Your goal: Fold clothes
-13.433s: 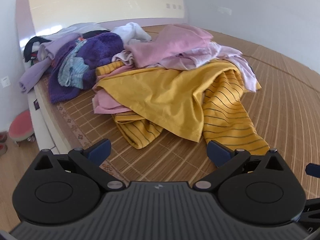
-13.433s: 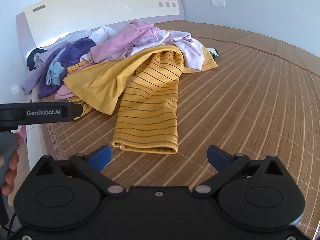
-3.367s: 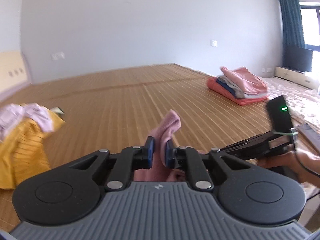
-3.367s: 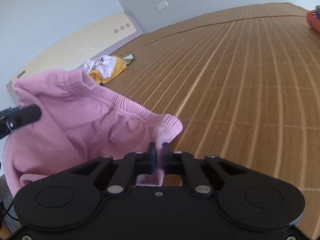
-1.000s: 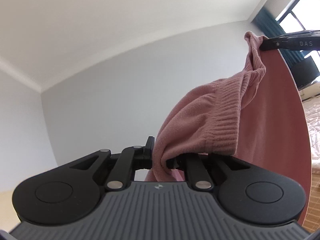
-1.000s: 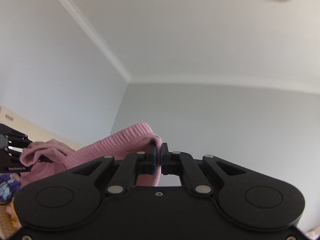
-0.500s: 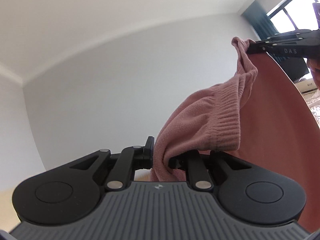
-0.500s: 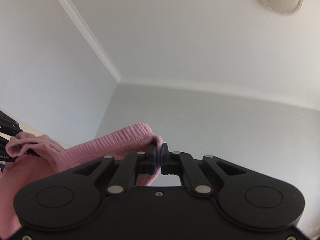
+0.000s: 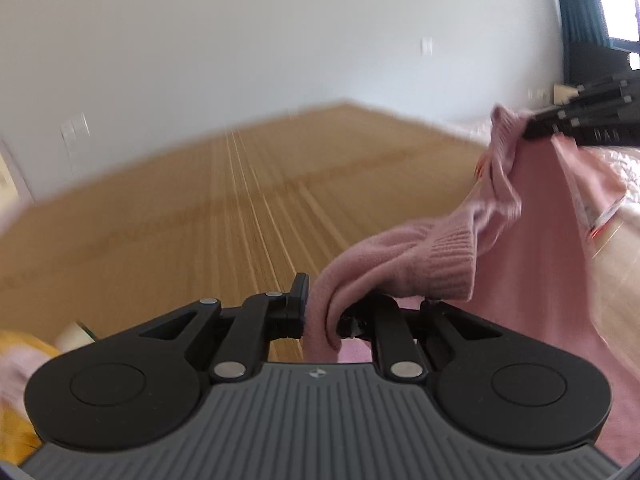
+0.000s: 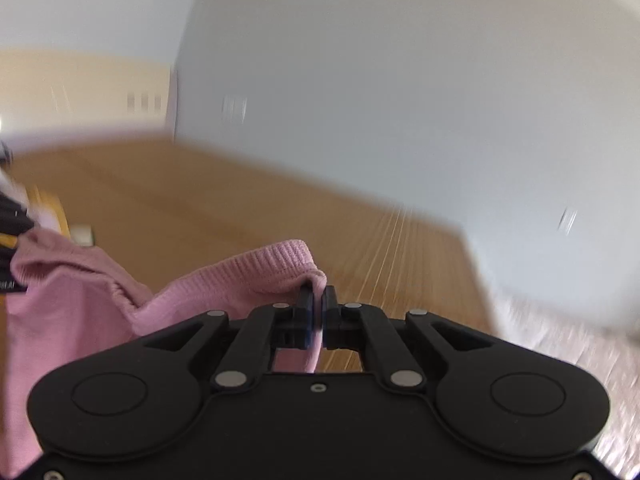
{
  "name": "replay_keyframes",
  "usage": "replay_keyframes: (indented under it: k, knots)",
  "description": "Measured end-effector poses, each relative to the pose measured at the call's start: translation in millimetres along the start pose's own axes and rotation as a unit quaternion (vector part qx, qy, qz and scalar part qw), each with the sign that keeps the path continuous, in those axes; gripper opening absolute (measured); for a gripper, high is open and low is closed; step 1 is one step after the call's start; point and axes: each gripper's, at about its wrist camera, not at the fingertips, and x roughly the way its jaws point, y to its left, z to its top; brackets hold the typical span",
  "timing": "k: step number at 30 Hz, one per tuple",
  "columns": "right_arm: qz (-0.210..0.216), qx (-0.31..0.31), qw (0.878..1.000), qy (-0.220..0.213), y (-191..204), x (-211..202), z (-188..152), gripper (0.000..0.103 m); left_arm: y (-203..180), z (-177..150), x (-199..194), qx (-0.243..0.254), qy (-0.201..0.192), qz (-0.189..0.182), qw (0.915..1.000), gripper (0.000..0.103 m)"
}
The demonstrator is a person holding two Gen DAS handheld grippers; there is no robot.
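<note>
The left gripper has its jaws clamped on the pink garment's ribbed edge. The cloth stretches rightward to the right gripper, whose jaws pinch the same edge above the bamboo mat.

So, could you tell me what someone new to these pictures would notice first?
The pink knit garment stands out, stretched between both tongs: the left tongs clamp one corner at bottom centre of their view, and the right tongs pinch its ribbed hem. Behind it the bamboo mat runs back to a pale wall, all motion-blurred.
</note>
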Motion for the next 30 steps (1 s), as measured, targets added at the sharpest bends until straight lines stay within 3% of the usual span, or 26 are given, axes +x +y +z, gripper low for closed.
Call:
replay_keyframes:
  k: [2,4,7,8,10,13,15,19,22,27,30]
  knots:
    - [0.011,0.015,0.999,0.048,-6,43,-29,0.014,13,-15,28,-0.011,0.015,0.004,0.9998,0.027]
    - [0.026,0.034,0.996,0.075,-1,71,-52,0.018,6,-21,51,-0.022,0.013,0.005,0.9997,0.053]
    - [0.041,0.068,0.993,0.088,8,81,-73,0.027,42,-7,59,-0.049,-0.005,0.013,0.9987,0.063]
    - [0.052,0.086,0.991,0.088,5,75,-72,0.033,51,3,60,-0.055,-0.008,0.014,0.9983,0.065]
    - [0.073,0.121,0.986,0.088,0,63,-71,0.037,60,14,63,-0.061,-0.013,0.017,0.9979,0.068]
    - [0.095,0.144,0.98,0.096,13,39,-94,0.042,60,-9,1,-0.065,-0.02,0.019,0.9975,0.077]
    - [0.104,0.155,0.977,0.107,31,20,-115,0.049,69,0,-59,-0.073,-0.026,0.005,0.997,0.081]
    - [0.112,0.163,0.972,0.125,62,-18,-153,0.064,41,-30,-128,-0.09,-0.028,-0.025,0.9952,0.082]
    - [0.095,0.145,0.977,0.124,74,-41,-173,0.077,22,-53,-152,-0.106,-0.039,-0.038,0.9928,0.083]
    - [0.064,0.112,0.987,0.096,88,-51,-193,0.083,-6,-84,-169,-0.123,-0.053,-0.036,0.9903,0.084]
    - [0.071,0.105,0.988,0.089,91,-50,-199,0.1,-24,-89,-171,-0.099,-0.044,-0.044,0.9931,0.084]
